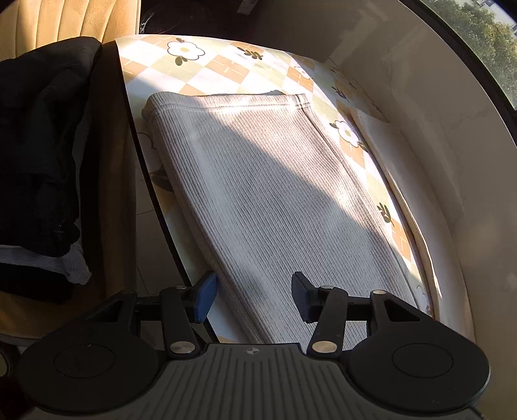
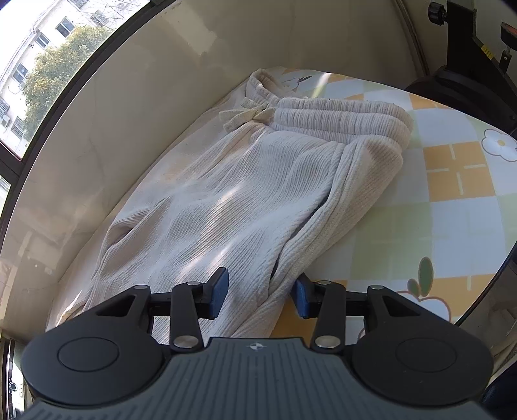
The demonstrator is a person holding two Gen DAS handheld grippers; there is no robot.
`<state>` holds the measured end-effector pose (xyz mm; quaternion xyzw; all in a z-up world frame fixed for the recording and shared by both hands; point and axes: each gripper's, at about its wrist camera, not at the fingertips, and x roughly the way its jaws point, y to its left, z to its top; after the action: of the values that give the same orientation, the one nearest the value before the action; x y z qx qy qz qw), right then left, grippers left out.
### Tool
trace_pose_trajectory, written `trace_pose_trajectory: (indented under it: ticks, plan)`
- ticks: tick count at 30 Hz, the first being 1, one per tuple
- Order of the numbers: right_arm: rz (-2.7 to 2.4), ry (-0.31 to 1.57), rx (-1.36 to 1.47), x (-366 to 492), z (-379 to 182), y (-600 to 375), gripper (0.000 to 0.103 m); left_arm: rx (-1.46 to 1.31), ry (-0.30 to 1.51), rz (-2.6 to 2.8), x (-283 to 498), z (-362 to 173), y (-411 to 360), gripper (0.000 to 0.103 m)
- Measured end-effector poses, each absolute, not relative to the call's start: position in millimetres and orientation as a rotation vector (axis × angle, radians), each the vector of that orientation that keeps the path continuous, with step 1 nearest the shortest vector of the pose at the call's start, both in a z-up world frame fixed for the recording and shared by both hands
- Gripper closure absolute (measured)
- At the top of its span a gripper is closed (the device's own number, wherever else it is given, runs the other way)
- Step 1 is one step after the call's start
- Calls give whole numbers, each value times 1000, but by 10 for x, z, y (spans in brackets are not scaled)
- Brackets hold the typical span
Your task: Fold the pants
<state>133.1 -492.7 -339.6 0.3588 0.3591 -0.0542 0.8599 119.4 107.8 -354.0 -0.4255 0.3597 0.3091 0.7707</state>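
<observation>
We had the pants (image 1: 268, 194) lying flat on the table (image 1: 226, 69), on its checked flower-print cloth, already laid leg over leg by the look of it. The left wrist view showed the hem end (image 1: 226, 100) at the far side; the right wrist view showed the waistband (image 2: 339, 118) w/ its tied drawstring (image 2: 245, 114) at the far side, close to the wall.

The left gripper (image 1: 253, 299) sat w/ jaws apart, over the near long edge of the fabric, nothing pinched. The right gripper (image 2: 260, 295) was also spread wide, straddling the near side seam, pads either side of the cloth but not closed on it.

Handling, as we judged it: ribbed knit, soft, floppy, light-ish but thick. No stiffness, so any lifted part would sag and drag the layers out of line. Not slippery, not fragile; the ribs should give the pads decent bite.

Where to grab: we reckoned the doubled edges were best, i.e. the stitched hem corners and the elastic waistband, since those are firmer and keep both layers together. Mid-panel pinches risked catching the top layer only. The drawstring was best left alone; it could snag.

A dark clothes pile (image 1: 38, 155) sat on the chair (image 1: 64, 19) beside the table, apart from the pants.
</observation>
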Motion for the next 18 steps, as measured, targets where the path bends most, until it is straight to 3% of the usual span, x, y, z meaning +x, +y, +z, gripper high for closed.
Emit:
trace_pose_trajectory:
  ticks: [13,18]
  plan:
    - [-131,765,726,1368,-3376,-4892,58,-957,689,687,1249,-3554,1228,50]
    - [-139,764,727,1372,-3365,-4895,58,-851,728,601,1388,-3581,998,46]
